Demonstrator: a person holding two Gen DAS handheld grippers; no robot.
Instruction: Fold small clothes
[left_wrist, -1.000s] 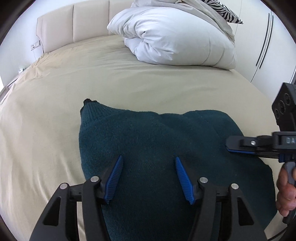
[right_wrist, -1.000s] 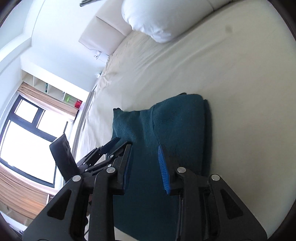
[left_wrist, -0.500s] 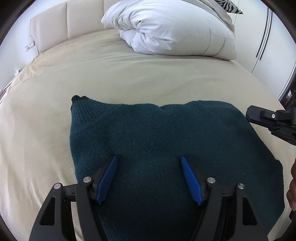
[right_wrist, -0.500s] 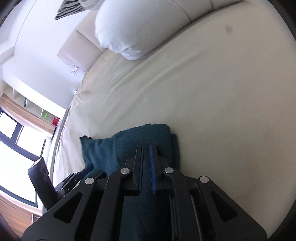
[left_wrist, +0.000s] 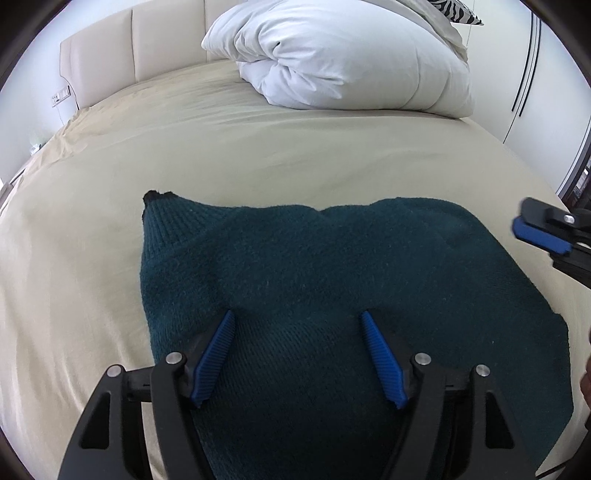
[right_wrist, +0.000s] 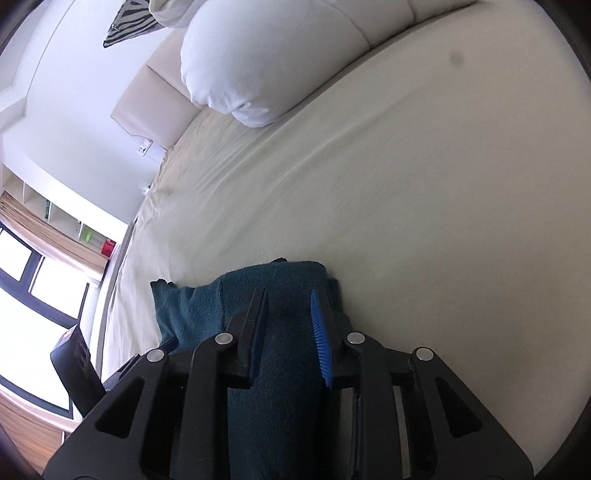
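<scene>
Left gripper: released, pads spread wide over the dark teal knitted garment, nothing pinched. Directly under and ahead of its tips, that garment, lying flat on the beige bed sheet. Off to its right, right gripper: jaws opening, garment's folded edge between the pads but not pressed. Farther ahead, bare sheet. Farthest, a bundled white duvet and padded headboard.
</scene>
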